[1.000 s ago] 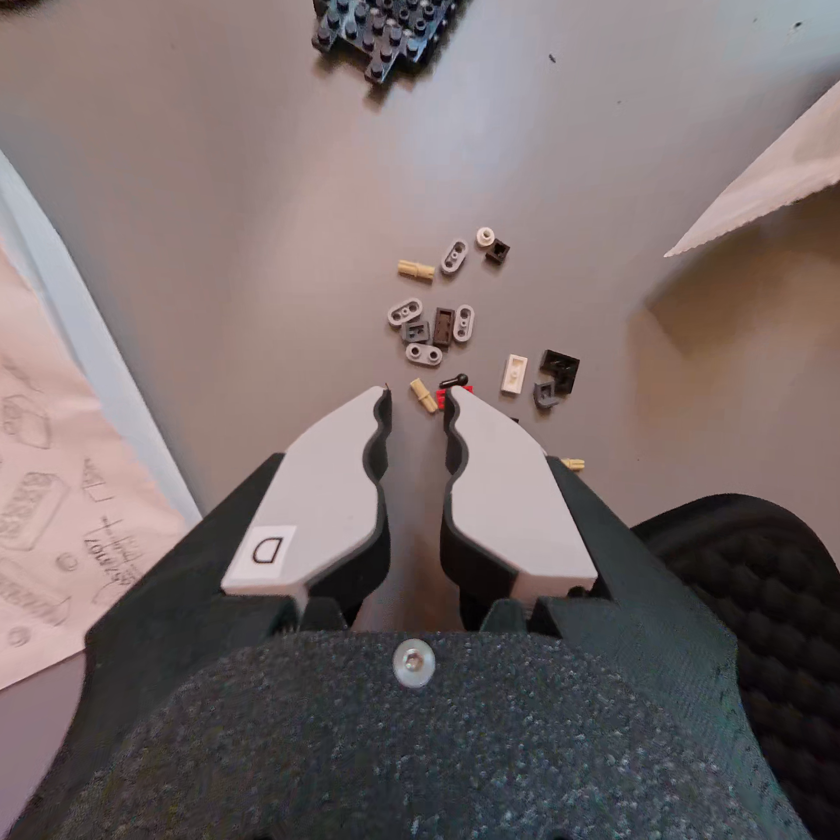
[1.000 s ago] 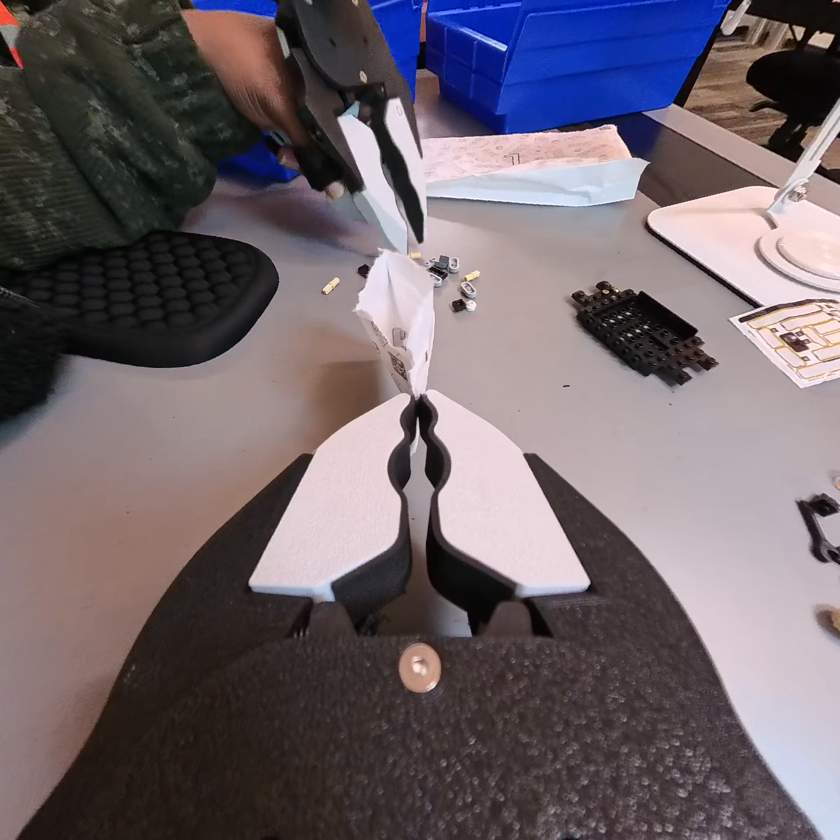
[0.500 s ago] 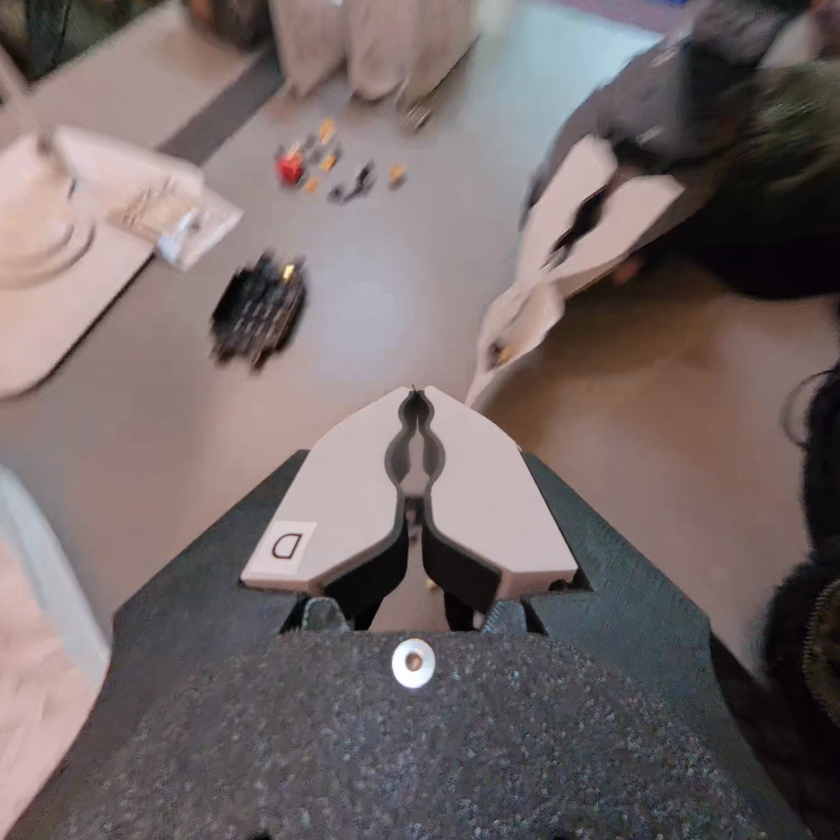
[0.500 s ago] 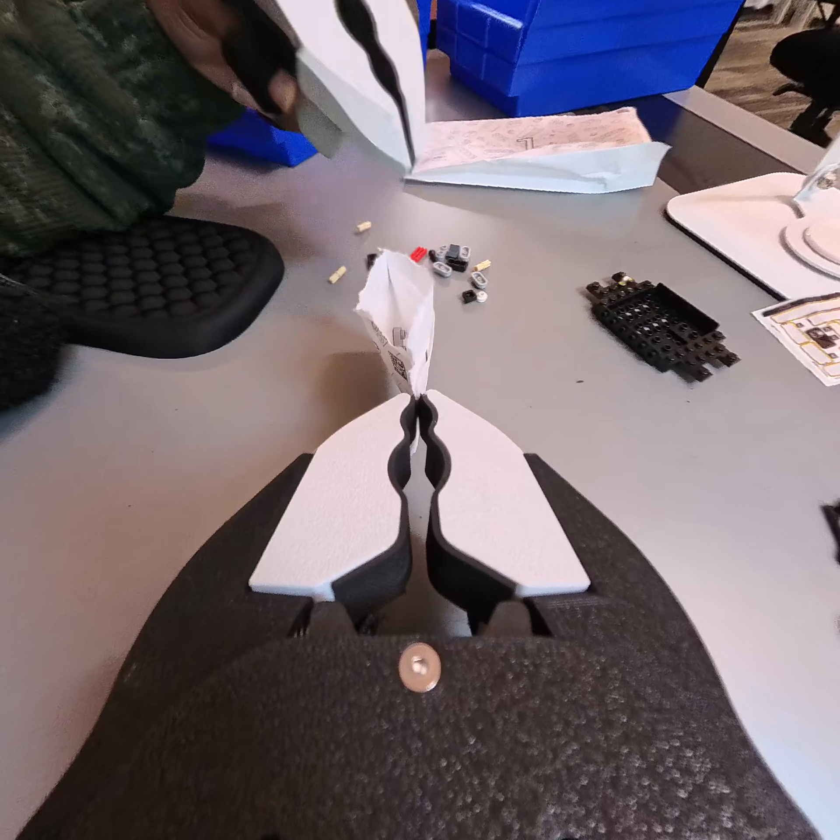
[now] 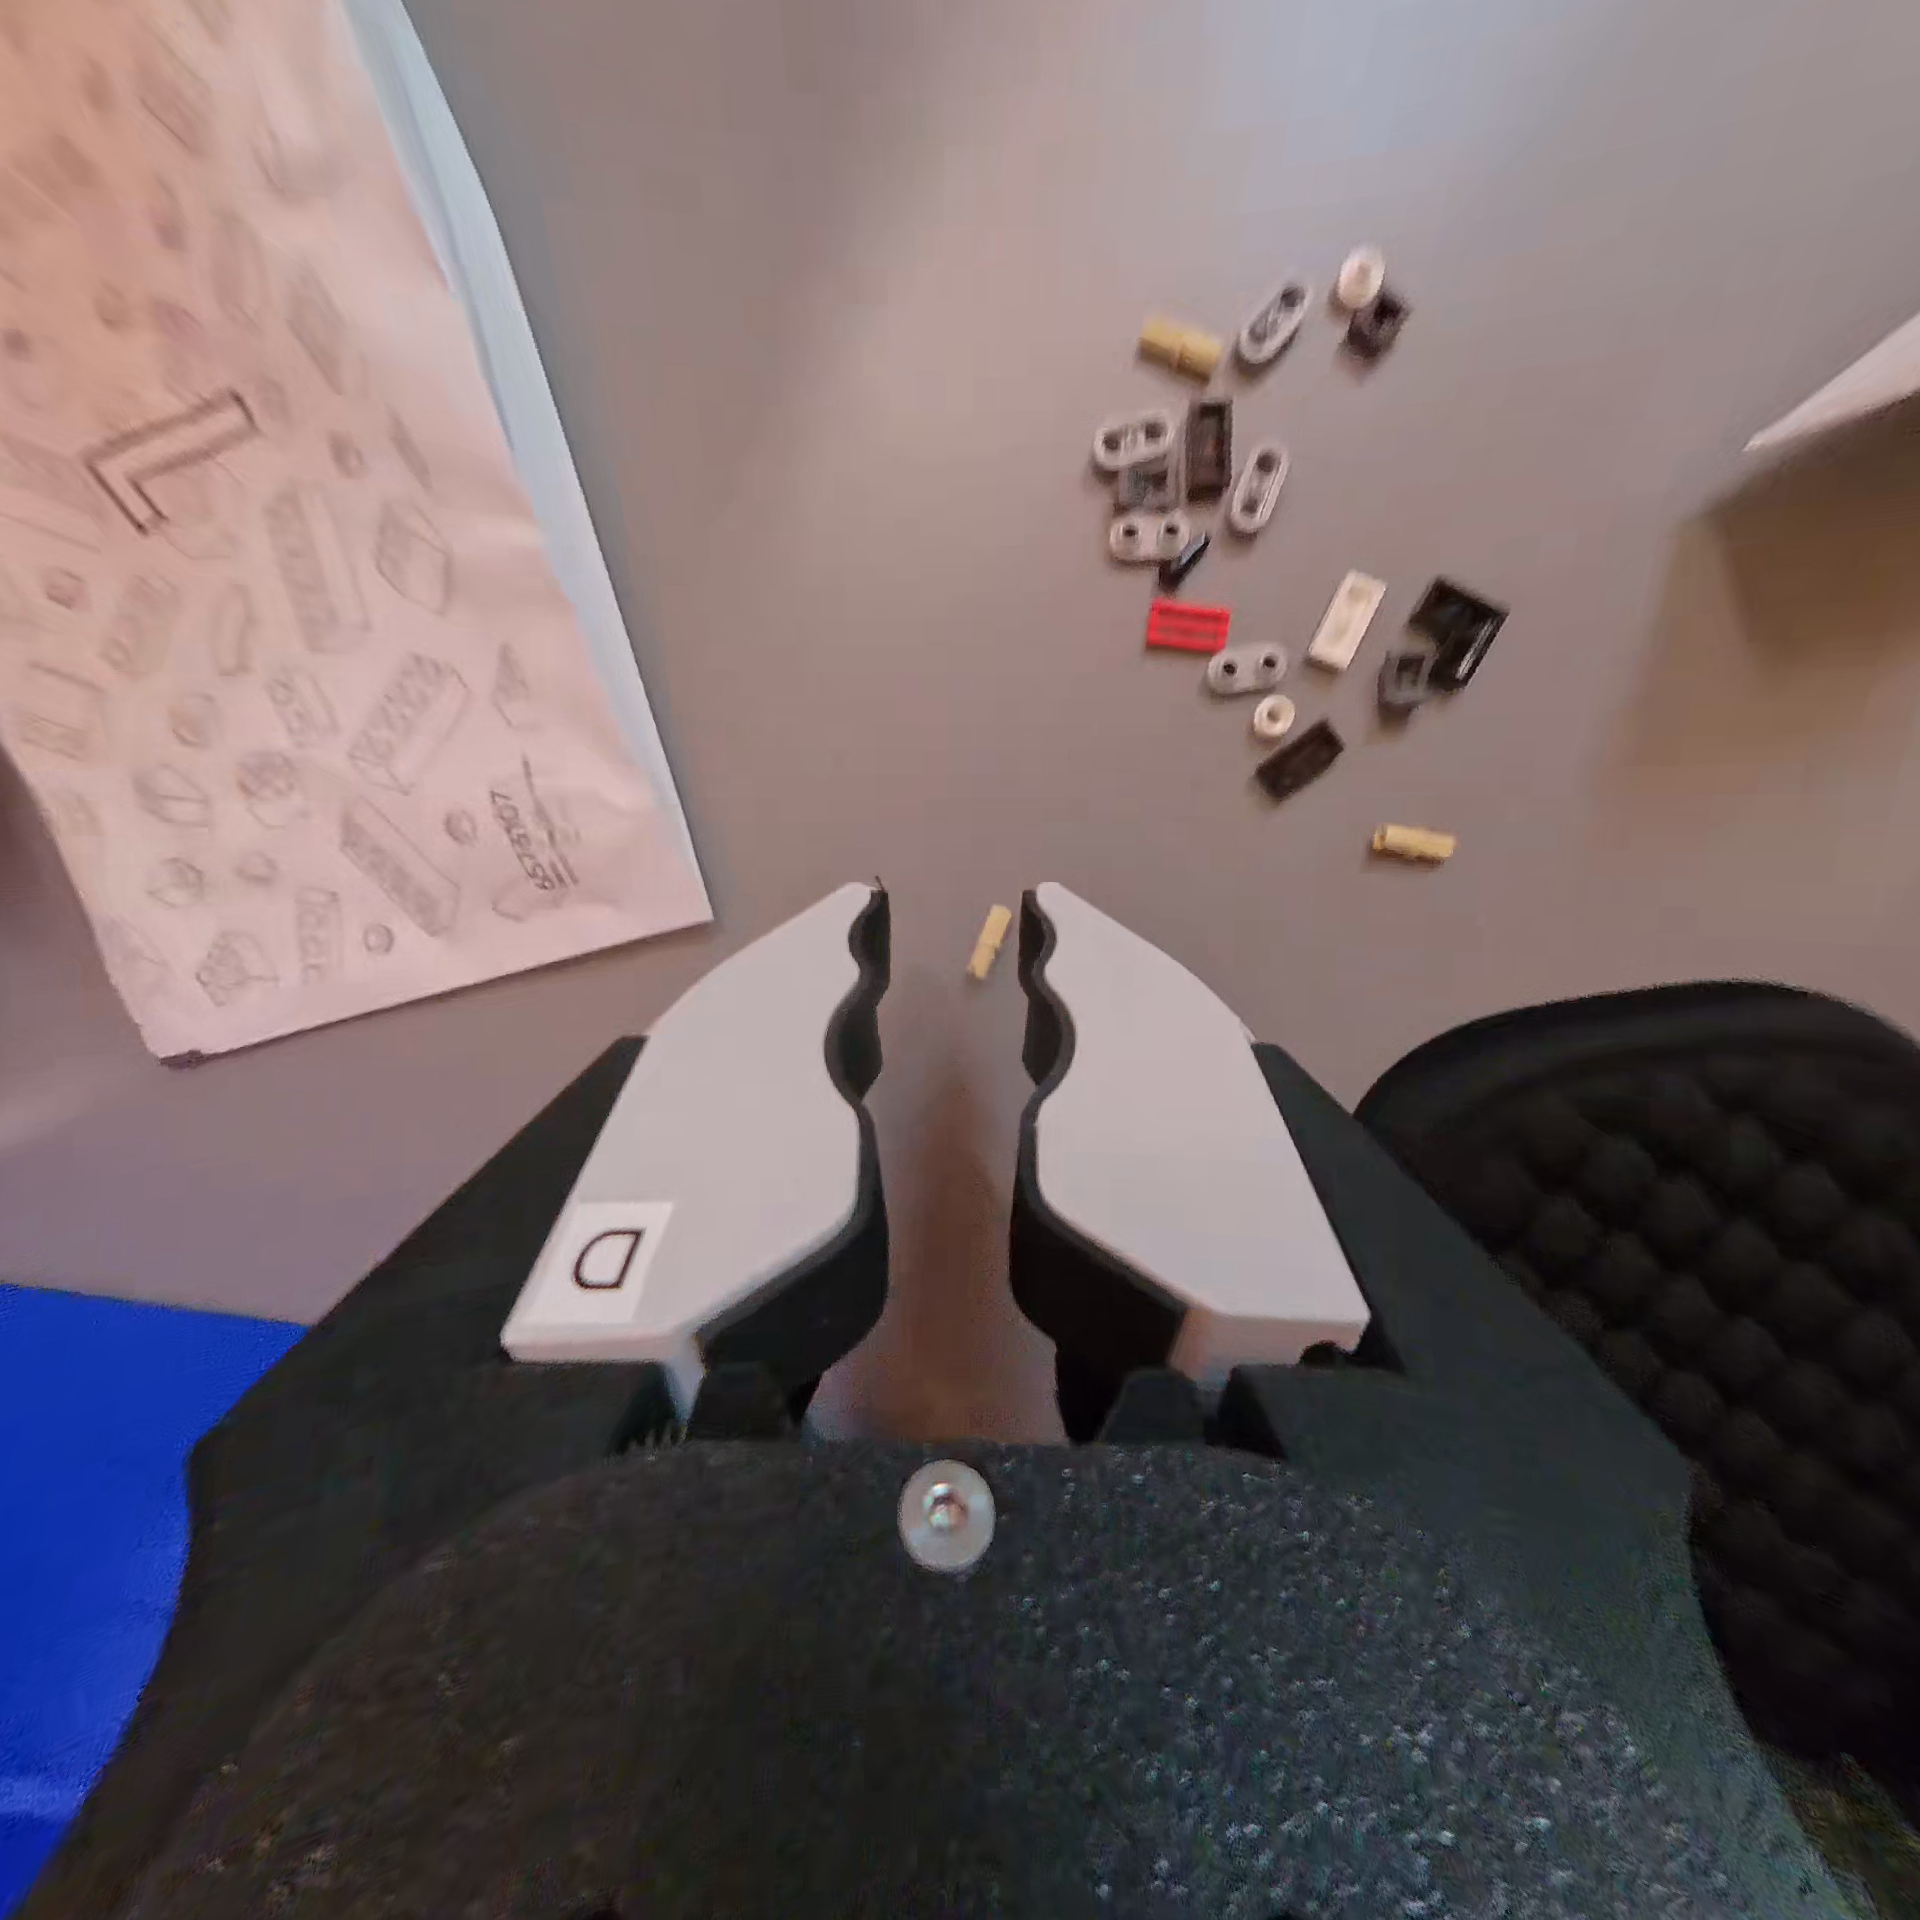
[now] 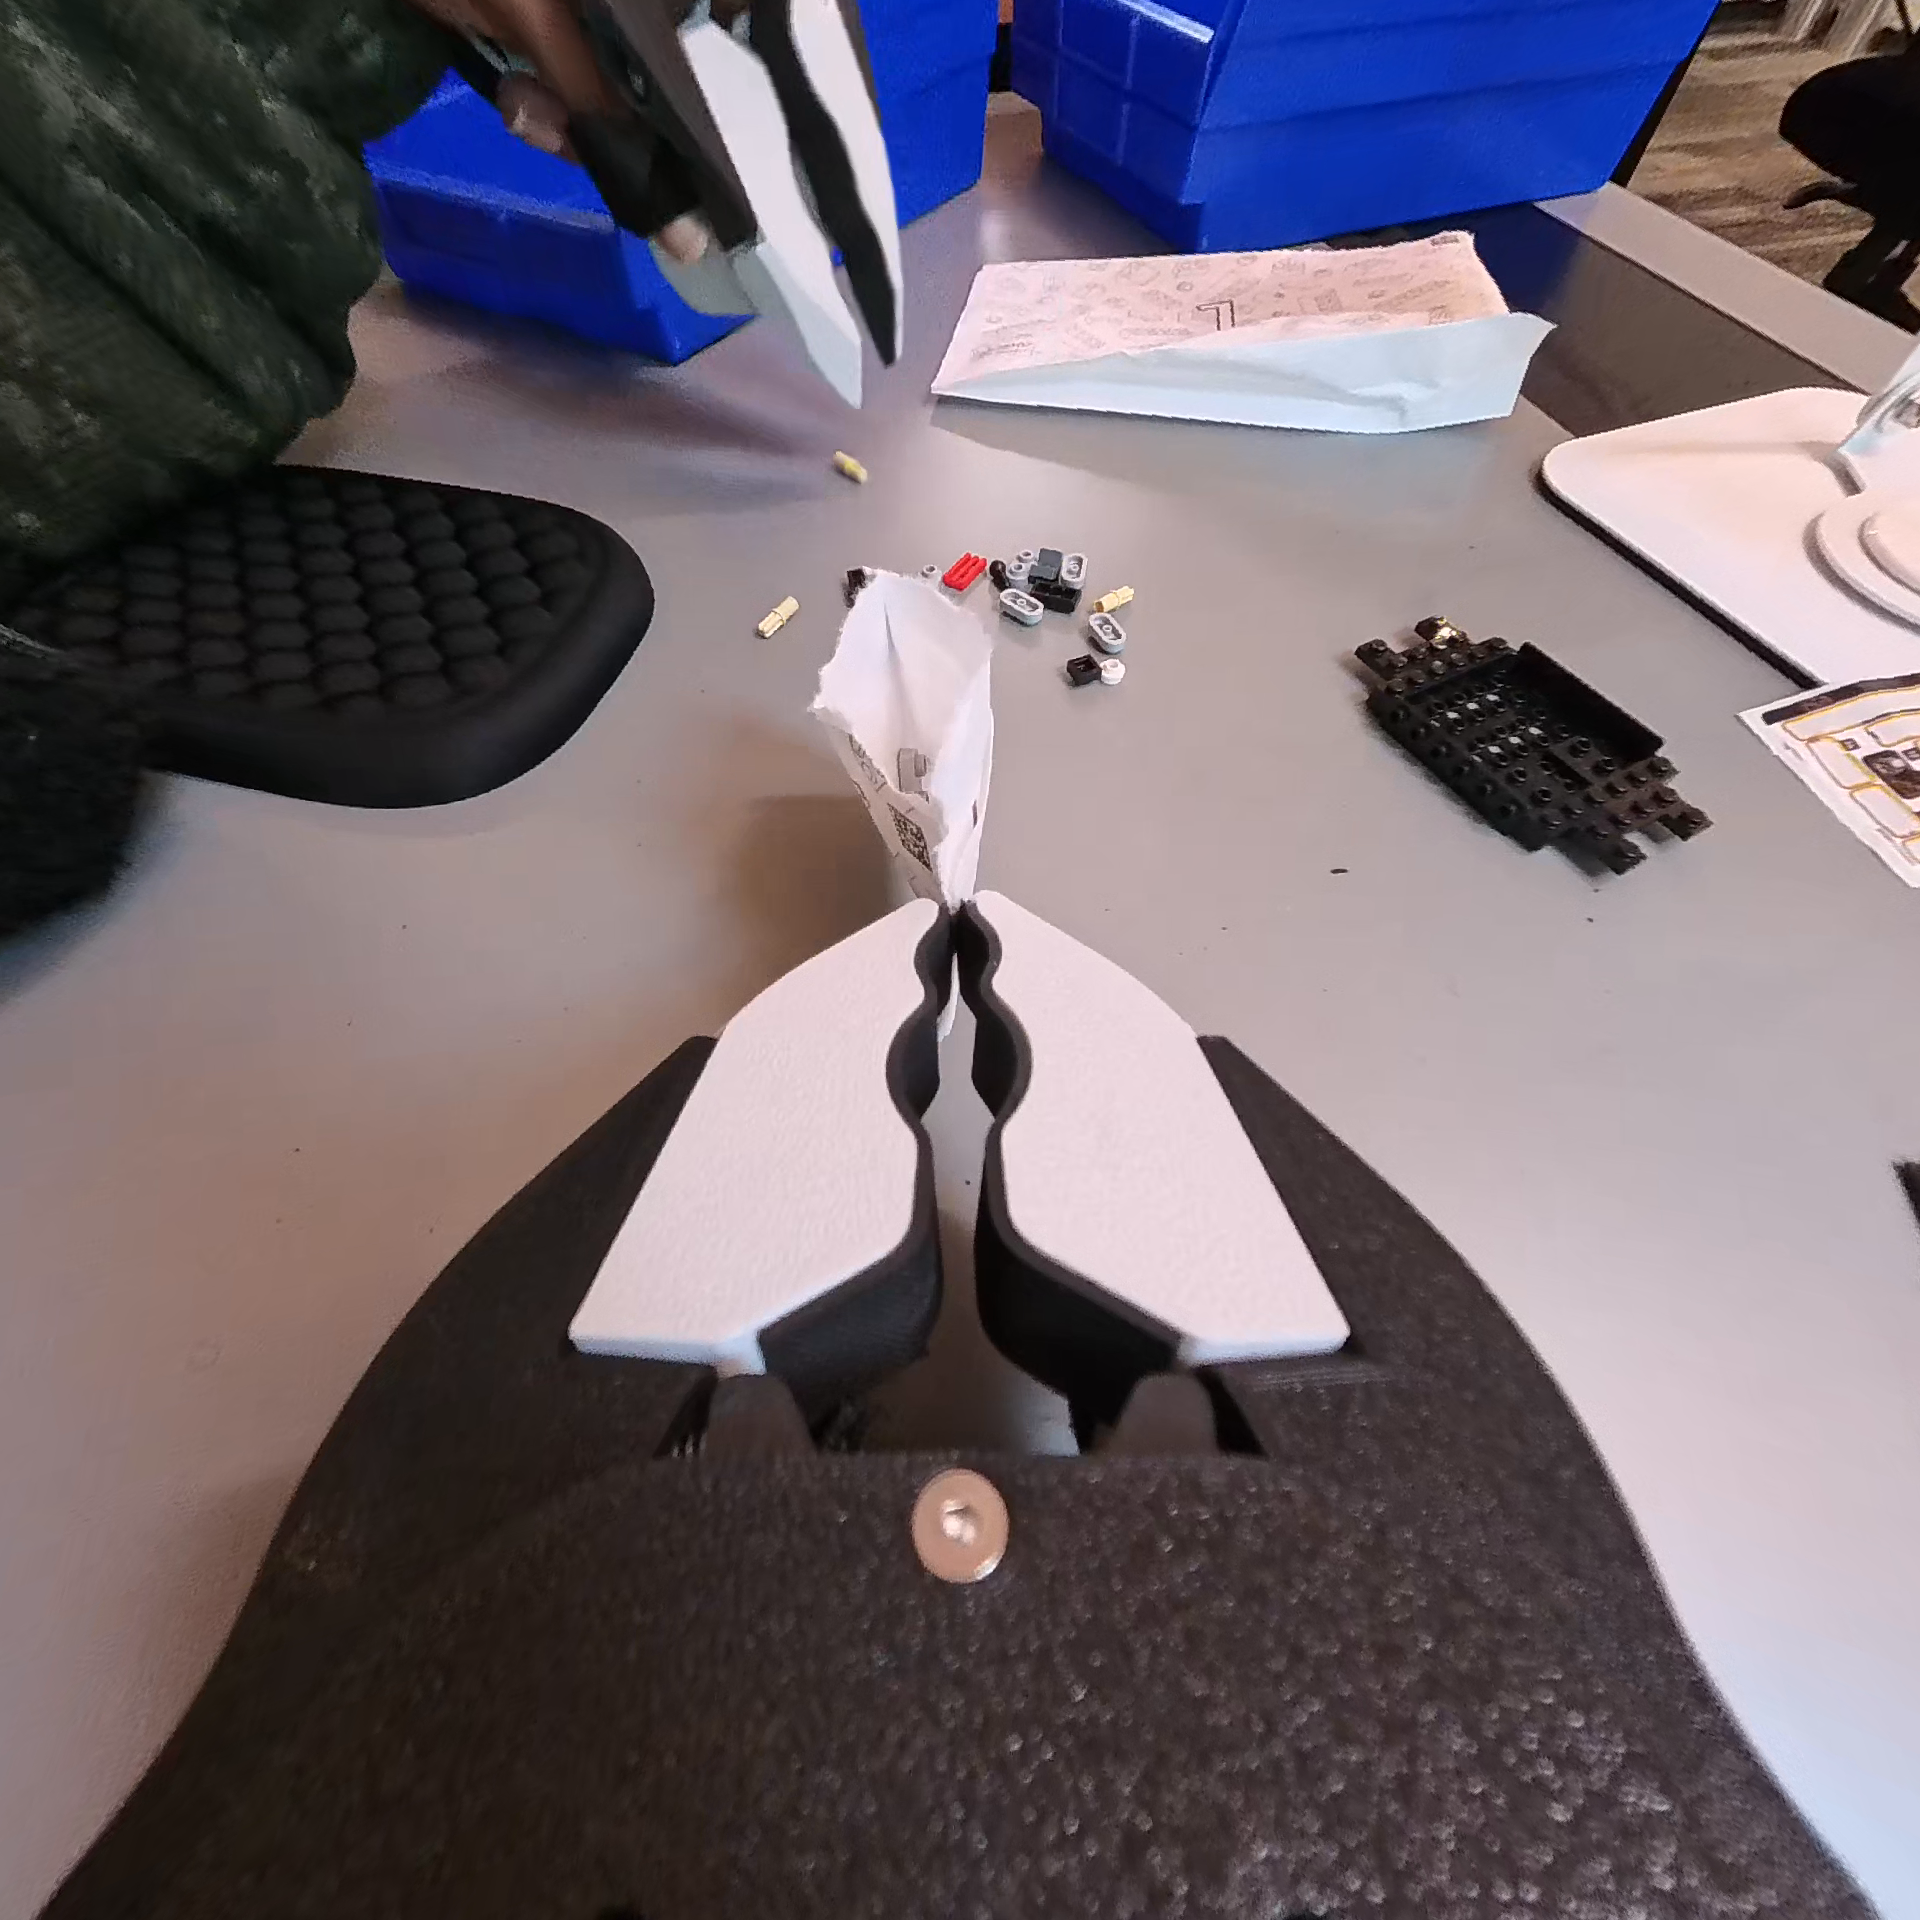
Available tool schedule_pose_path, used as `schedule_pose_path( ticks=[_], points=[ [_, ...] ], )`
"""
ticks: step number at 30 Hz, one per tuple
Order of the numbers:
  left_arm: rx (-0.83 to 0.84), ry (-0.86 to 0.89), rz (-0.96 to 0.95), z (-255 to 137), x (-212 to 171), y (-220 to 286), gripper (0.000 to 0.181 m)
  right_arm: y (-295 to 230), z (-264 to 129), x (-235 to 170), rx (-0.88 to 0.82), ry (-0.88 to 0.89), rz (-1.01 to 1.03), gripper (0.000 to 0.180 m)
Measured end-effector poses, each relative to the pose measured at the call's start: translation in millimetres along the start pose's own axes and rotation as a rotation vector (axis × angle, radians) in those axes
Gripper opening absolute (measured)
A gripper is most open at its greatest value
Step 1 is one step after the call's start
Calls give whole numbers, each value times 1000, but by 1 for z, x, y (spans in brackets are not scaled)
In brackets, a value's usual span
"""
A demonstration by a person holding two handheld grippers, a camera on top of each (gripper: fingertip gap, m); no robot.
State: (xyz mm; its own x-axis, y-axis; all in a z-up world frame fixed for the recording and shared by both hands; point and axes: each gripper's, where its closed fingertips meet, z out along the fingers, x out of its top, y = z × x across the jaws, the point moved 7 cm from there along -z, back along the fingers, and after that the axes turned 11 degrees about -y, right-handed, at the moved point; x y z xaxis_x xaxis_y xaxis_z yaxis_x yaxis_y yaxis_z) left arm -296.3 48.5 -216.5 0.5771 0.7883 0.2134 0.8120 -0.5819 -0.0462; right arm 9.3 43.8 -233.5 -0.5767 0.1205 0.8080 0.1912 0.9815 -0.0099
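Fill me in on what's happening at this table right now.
A person works two tools over a grey table. The right hand-held gripper is shut on a torn white paper bag, held up above the surface. The left hand-held gripper is open, holding nothing, hovering over a tan peg. A loose scatter of small bricks lies nearby, with a black studded plate, a printed paper bag and blue bins around.

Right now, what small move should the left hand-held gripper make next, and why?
Probably lower the left hand-held gripper straight down and slightly forward. It is open, and the tan peg lies on the table between its tips, apart from the other small bricks.
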Motion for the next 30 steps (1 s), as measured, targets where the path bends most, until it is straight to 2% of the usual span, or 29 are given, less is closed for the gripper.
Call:
schedule_pose_path(
  ticks=[5, 9, 14, 17, 20, 25, 28, 30],
  points=[
    [-2, -131, 42, 24, -7, -1, 23, 1, -1, 0, 0, 6, 7, 0],
    [-42, -124, 33, 26, -5, 3, 5, 1, -2, 0, 5, 10, 9, 0],
    [-49, -108, 66, 25, -1, 8, 4, 0, -2, 0, 2, 10, 3, 0],
    [-153, 136, 177, -3, 23, 35, 4, -1, 0, 0, 2, 0, -5, 0],
    [-266, 400, 339, -38, 51, 83, 4, -4, 3, 0, 12, -12, -19, 0],
    [-279, 454, 512, -26, 73, 134, 5, -8, 2, 2, 19, -1, -33, 0],
    [-252, 429, 518, -14, 76, 133, 19, -7, -1, 3, 23, 13, -29, 0],
    [-289, 475, 518, -20, 75, 130, 24, -6, -2, 3, 22, 20, -23, 0]
  ],
)
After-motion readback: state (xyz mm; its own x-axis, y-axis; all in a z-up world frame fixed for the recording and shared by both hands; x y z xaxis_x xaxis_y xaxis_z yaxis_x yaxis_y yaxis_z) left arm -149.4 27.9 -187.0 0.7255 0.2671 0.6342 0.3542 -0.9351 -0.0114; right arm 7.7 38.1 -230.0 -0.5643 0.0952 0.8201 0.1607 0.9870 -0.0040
